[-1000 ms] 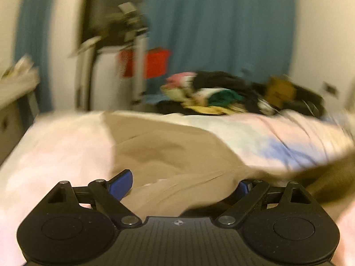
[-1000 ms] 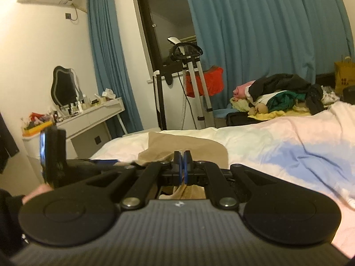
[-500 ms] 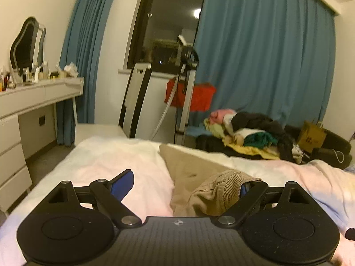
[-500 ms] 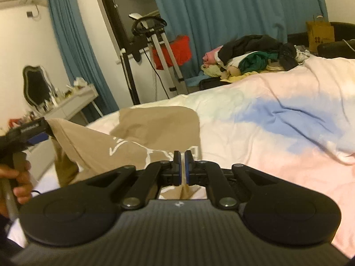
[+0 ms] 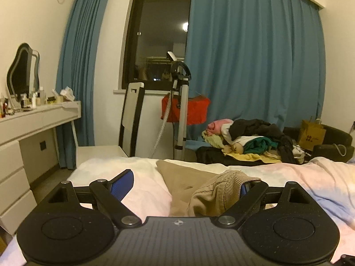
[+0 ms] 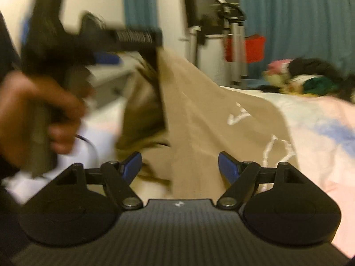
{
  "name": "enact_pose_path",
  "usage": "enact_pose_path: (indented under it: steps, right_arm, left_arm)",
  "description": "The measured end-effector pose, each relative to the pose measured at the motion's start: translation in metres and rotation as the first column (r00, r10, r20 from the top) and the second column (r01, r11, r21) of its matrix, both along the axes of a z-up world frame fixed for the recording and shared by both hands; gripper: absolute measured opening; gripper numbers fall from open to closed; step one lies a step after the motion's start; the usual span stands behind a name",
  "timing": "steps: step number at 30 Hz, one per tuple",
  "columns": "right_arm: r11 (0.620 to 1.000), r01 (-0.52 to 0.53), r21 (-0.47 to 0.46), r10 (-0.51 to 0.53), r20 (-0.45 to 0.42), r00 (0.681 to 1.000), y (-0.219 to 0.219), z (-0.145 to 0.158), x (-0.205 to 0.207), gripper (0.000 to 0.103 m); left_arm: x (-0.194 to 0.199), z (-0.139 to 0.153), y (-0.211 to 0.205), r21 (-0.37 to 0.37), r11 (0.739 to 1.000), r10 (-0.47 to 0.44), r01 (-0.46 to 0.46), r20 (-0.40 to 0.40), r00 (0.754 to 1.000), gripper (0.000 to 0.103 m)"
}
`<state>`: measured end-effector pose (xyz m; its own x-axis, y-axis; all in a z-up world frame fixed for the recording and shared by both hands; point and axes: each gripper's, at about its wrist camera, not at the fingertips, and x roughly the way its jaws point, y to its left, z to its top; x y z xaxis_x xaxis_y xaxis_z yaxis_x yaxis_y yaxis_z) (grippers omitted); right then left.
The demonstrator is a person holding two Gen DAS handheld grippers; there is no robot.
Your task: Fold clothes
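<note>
Left claw [image 5: 182, 186]: fingers spread wide; the ribbed hem of the tan garment [image 5: 221, 190] is draped over the right-hand finger and bunched against its blue pad, with the other blue pad [image 5: 122, 185] standing bare and apart from the cloth.
Left claw from the right wrist view: raised at upper left [image 6: 142, 44], gripped by the person's hand [image 6: 37, 110], with the tan cloth hanging from its tip; this part is blurred, so how the cloth is caught there I cannot tell.
Right claw [image 6: 179, 166]: fingers wide apart, nothing between them; both blue pads show, and the garment lies just beyond and below them.
Tan garment: one end lifted up at the left claw, the rest [image 6: 221, 115] sloping down and spread flat on the bed, a white printed design facing up.
Bed [image 5: 299, 177]: covered in pale pink, white and blue bedding [image 6: 321, 122].
Clothes pile [image 5: 250, 137]: mixed pink, black, green and yellow items heaped past the far edge of the bed.
Background: blue curtains [image 5: 255, 66], a dark window [image 5: 159, 33], a garment steamer stand [image 5: 180, 102], and a white dressing surface [image 5: 40, 119] with a mirror [image 5: 22, 68].
</note>
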<state>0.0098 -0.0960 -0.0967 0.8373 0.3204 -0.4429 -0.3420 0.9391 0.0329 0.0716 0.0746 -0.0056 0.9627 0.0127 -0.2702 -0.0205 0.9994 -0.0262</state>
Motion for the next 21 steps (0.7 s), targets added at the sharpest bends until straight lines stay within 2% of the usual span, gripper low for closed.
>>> enact_pose_path:
  steps: [2,4,7,9,12,15,18,21]
  right_arm:
    - [0.991,0.131,-0.003,-0.13,0.012,0.991,-0.012,-0.004,0.002,0.078]
    - [0.961,0.255,0.108,-0.254,-0.022,0.967,-0.043,-0.001,0.003,0.078]
    - [0.87,0.399,0.29,-0.393,-0.083,0.916,-0.09,0.006,0.0,0.078]
    - [0.824,0.455,0.338,-0.452,-0.091,0.887,-0.11,0.009,-0.002,0.079]
    - [0.794,0.511,0.328,-0.504,-0.113,0.856,-0.127,0.009,0.0,0.079]
    - [0.795,0.553,0.25,-0.523,-0.18,0.833,-0.134,0.001,0.008,0.078]
    - [0.803,0.578,0.148,-0.526,-0.28,0.803,-0.138,-0.015,0.014,0.078]
    - [0.796,0.574,0.192,-0.462,-0.42,0.781,-0.148,-0.034,0.005,0.078]
  left_arm:
    - [-0.001,-0.001,0.002,0.003,1.0,0.011,-0.011,0.001,1.0,0.09]
    - [0.0,-0.002,0.004,-0.014,1.0,0.017,-0.017,-0.007,1.0,0.09]
    - [0.001,-0.003,0.006,-0.016,1.0,-0.004,0.004,-0.011,1.0,0.093]
    - [-0.001,-0.005,-0.004,0.033,0.999,-0.025,0.025,-0.001,1.0,0.094]
    - [-0.006,-0.01,-0.025,0.125,0.991,-0.052,0.049,0.022,0.998,0.095]
    - [-0.008,-0.019,-0.035,0.097,0.995,-0.036,0.037,-0.007,0.999,0.095]
    - [-0.013,-0.023,-0.031,0.05,0.997,0.055,-0.054,-0.006,0.998,0.095]
    - [-0.023,-0.023,-0.024,-0.005,0.992,0.124,-0.124,0.003,0.992,0.095]
